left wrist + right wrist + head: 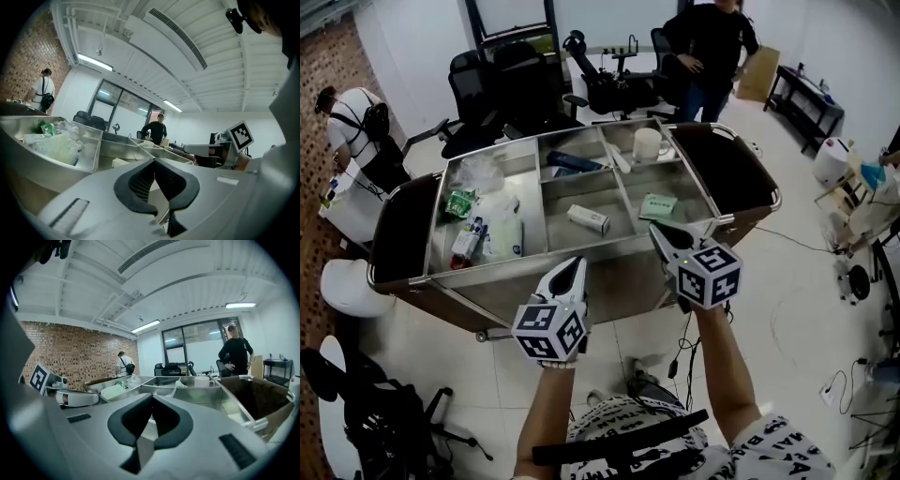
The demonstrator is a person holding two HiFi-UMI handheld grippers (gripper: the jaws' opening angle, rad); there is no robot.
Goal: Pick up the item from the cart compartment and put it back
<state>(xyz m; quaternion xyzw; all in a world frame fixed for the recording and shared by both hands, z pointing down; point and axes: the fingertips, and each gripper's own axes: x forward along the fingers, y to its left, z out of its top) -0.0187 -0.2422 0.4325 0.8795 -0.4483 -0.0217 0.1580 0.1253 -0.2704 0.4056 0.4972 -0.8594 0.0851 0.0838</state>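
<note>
The steel cart [534, 272] stands in front of me with several open compartments. A small white box [588, 218] lies in the middle front compartment and a green packet [658, 205] in the one to its right. My left gripper [577, 263] hovers at the cart's near wall, jaws together, empty. My right gripper [657, 231] sits over the near right corner, also shut and empty. In the left gripper view the left gripper [153, 160] points across the cart rim [96, 136]. In the right gripper view the right gripper [152, 397] points over the compartments [187, 387].
The left compartment holds plastic bags and packets [483, 223]; the back ones hold a white cup [647, 143] and a blue item [572, 162]. A person [710, 47] stands behind the cart, another [354, 122] at the left. Office chairs [502, 89] crowd the back; cables [825, 253] lie on the floor.
</note>
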